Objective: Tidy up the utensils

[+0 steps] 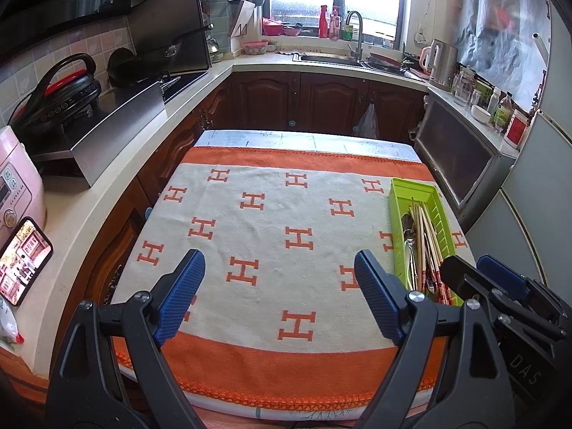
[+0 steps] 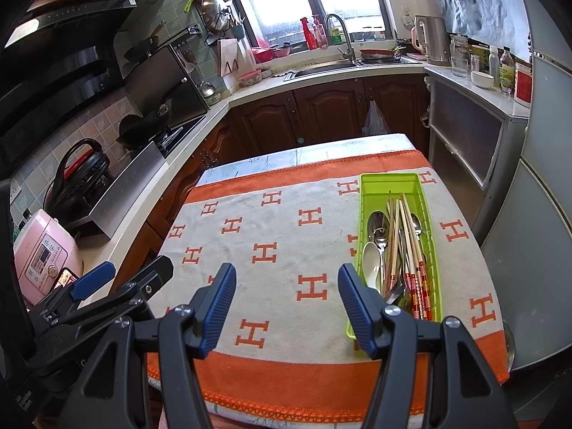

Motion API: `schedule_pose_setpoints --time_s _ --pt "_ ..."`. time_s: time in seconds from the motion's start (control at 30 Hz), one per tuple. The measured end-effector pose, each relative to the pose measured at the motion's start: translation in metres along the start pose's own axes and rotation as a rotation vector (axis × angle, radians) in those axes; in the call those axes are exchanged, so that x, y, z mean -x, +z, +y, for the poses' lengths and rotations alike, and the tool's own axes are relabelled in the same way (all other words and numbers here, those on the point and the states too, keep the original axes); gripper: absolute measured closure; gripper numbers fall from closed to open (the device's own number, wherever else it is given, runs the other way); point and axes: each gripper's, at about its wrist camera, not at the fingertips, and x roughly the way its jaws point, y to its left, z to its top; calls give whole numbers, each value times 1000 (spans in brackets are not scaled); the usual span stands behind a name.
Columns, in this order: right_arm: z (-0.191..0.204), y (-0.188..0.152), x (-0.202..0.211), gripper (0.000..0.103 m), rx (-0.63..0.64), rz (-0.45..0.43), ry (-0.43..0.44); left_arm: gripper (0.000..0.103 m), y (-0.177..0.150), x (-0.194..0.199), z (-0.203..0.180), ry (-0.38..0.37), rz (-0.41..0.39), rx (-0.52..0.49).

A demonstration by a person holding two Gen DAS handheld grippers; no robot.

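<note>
Orange "H" letters are repeated across the towel [image 1: 271, 214] on the table, and "DAS" is printed in pale letters on the black body of the right gripper [image 1: 479, 271] at the left wrist view's lower right edge; other labels are too small to be read.

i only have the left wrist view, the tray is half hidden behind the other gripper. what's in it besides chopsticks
Observer: The right wrist view shows a white spoon lying at the left side of the green tray.
Operator: any metal ones
Observer: Yes, metal spoons lie beside the chopsticks, bowls toward the far end.
Operator: is the right gripper holding anything
Observer: No, the right gripper is open and empty, above the towel just left of the tray.
</note>
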Motion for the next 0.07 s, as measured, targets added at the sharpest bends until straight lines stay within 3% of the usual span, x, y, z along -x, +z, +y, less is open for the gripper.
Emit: schedule_pose_setpoints --time_s 0.07 --pt "0 0 -2 44 5 6 -2 19 0 0 3 0 -2 4"
